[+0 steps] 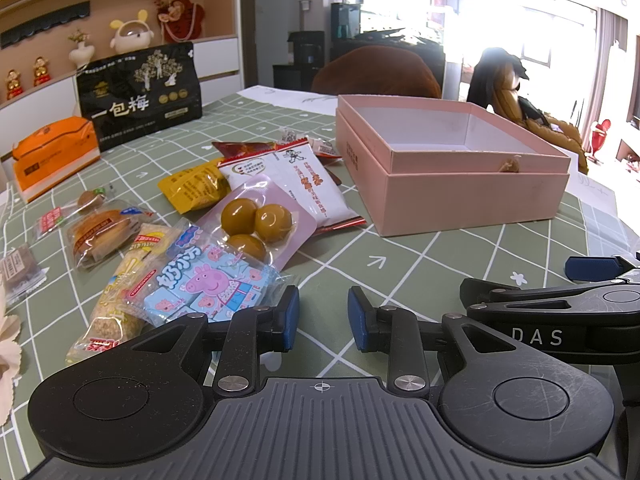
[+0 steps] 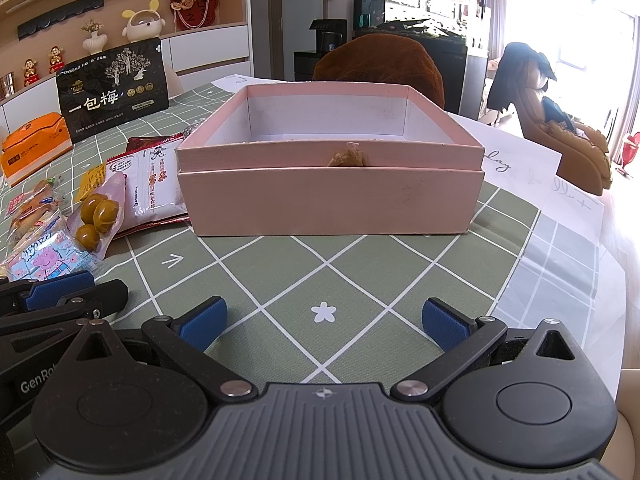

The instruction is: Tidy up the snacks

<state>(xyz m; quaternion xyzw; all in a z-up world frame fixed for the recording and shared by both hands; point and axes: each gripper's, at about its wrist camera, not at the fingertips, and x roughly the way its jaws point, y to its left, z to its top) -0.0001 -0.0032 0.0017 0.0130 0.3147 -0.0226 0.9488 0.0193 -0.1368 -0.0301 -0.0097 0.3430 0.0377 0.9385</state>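
An open pink box stands on the green checked tablecloth; its inside looks empty. Left of it lies a pile of snacks: a blue Peppa Pig pack, a pink pack of three brown eggs, a white and red packet, a yellow packet, a bun and a cracker pack. My left gripper is open and empty, just right of the Peppa Pig pack. My right gripper is wide open and empty, in front of the box.
A black plum bag stands at the back left beside an orange tissue box. White papers lie right of the box. A brown chair back is behind the table.
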